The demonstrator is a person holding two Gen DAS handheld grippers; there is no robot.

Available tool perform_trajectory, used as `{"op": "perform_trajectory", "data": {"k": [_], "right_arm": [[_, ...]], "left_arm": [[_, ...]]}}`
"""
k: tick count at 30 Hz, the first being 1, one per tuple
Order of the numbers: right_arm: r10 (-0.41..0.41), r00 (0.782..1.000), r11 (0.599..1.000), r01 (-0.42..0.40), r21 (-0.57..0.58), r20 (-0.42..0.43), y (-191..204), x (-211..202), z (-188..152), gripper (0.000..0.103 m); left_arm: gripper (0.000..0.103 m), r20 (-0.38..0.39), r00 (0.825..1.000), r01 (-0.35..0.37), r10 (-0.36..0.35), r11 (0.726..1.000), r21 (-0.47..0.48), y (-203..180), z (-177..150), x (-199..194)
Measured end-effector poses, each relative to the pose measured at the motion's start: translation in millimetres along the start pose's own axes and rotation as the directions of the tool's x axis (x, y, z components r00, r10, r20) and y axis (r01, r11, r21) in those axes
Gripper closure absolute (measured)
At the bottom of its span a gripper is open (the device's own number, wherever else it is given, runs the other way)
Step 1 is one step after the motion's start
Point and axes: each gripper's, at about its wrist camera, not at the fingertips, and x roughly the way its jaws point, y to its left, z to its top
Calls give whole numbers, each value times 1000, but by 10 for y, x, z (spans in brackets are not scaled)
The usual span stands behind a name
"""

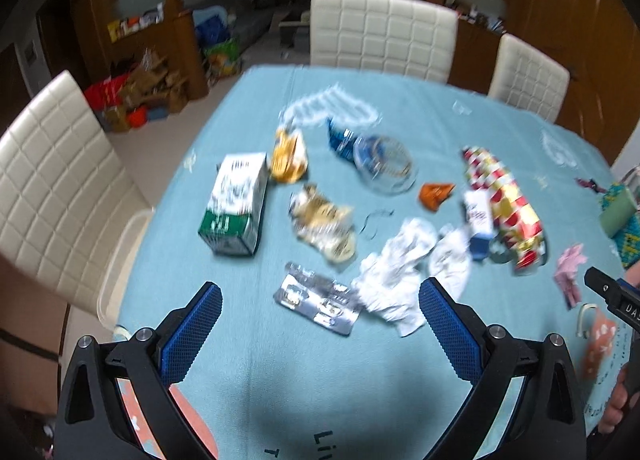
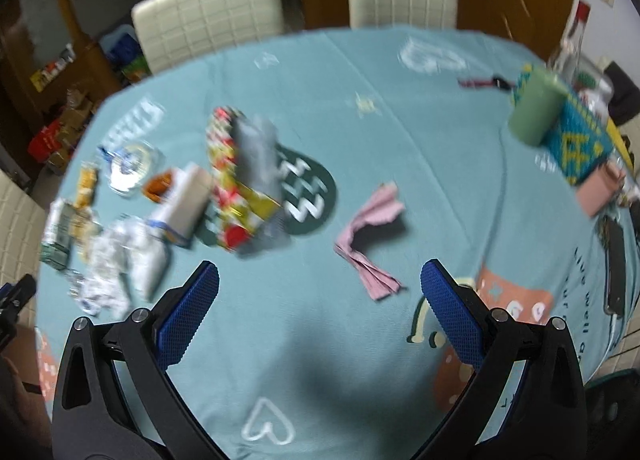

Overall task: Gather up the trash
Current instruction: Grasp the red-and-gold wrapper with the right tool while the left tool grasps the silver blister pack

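- My right hand-held gripper (image 2: pixel 320 300) hangs spread wide and empty; the pink paper scrap (image 2: pixel 370 236) lies on the bench (image 2: pixel 440 164) just ahead, between its fingers, long axis running up-left.
- My left hand-held gripper (image 1: pixel 320 316), also spread, faces the white crumpled paper (image 1: pixel 394 280).

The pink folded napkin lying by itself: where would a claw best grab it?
Probably at the raised, humped middle of the pink napkin, coming straight down from above. It arches off the tablecloth there, leaving a gap for one finger each side; its ends lie flat. The open right claw is nearest.
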Motion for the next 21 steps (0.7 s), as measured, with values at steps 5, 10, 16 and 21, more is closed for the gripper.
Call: {"op": "perform_trajectory", "data": {"k": [5,10,16,21], "right_arm": [[6,998,999,-9,-39,-66,43,382,-2,7],[-11,997,993,3,-118,-71,216,593,76,7],[44,998,991,-50,-122,-50,327,599,194,7],[57,998,987,-62,-151,-36,476,558,162,7]], "left_arm": [[7,-52,998,-29,28,999,-16,27,12,261],[7,-99,993,-71,66,997,-42,66,54,486],[7,-184,982,-65,44,992,-111,174,86,766],[20,-224,975,-26,0,993,-113,107,46,916]]}}
